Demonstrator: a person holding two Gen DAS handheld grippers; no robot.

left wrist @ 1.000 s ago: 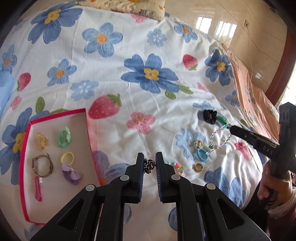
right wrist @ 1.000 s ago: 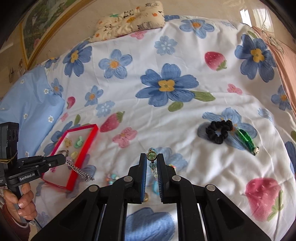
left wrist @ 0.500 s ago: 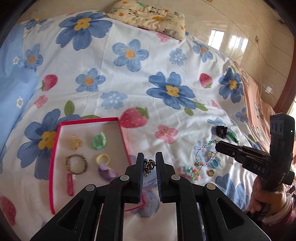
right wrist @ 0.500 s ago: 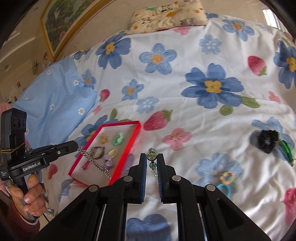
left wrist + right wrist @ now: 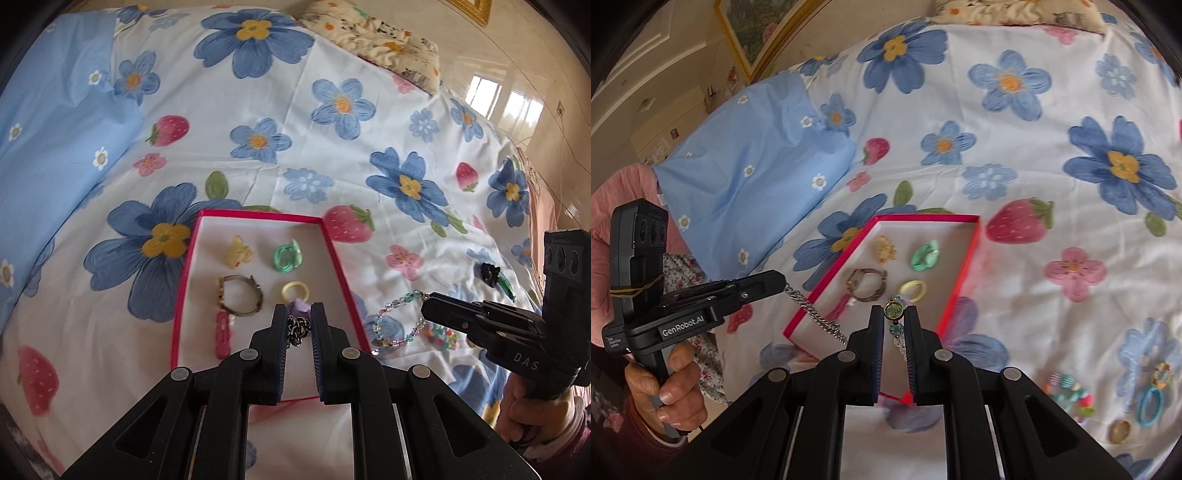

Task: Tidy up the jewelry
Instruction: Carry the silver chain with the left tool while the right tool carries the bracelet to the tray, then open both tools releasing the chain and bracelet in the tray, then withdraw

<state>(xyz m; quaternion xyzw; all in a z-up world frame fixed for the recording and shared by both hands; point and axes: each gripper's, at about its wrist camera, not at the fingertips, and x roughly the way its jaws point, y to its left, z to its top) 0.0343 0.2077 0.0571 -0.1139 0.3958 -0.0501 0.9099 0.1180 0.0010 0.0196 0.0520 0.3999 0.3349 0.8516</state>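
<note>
A red-rimmed tray [image 5: 345, 275] [image 5: 971, 254] lies on the floral bedsheet, holding a yellow clip [image 5: 238, 252], a green ring [image 5: 287, 255], a watch-like bracelet [image 5: 239, 299], a yellow loop [image 5: 294, 290] and a pink clip [image 5: 223, 332]. My left gripper [image 5: 299, 326] is shut on a silver chain [image 5: 298, 329], which hangs over the tray's near left edge in the right wrist view [image 5: 816, 314]. My right gripper [image 5: 895, 321] is shut on a beaded bracelet [image 5: 897, 325], held just right of the tray in the left wrist view [image 5: 397, 321].
Loose pieces lie on the sheet to the right: a bead cluster [image 5: 1069, 395], a blue loop [image 5: 1150, 406], a gold ring [image 5: 1120, 431], a black scrunchie [image 5: 488, 273] and a green clip [image 5: 506, 288]. A blue pillow [image 5: 48, 147] lies left, a patterned pillow [image 5: 376, 33] at the back.
Both grippers have swung left toward the tray, carrying the chain and the beaded bracelet. The tray now sits right in front of both.
</note>
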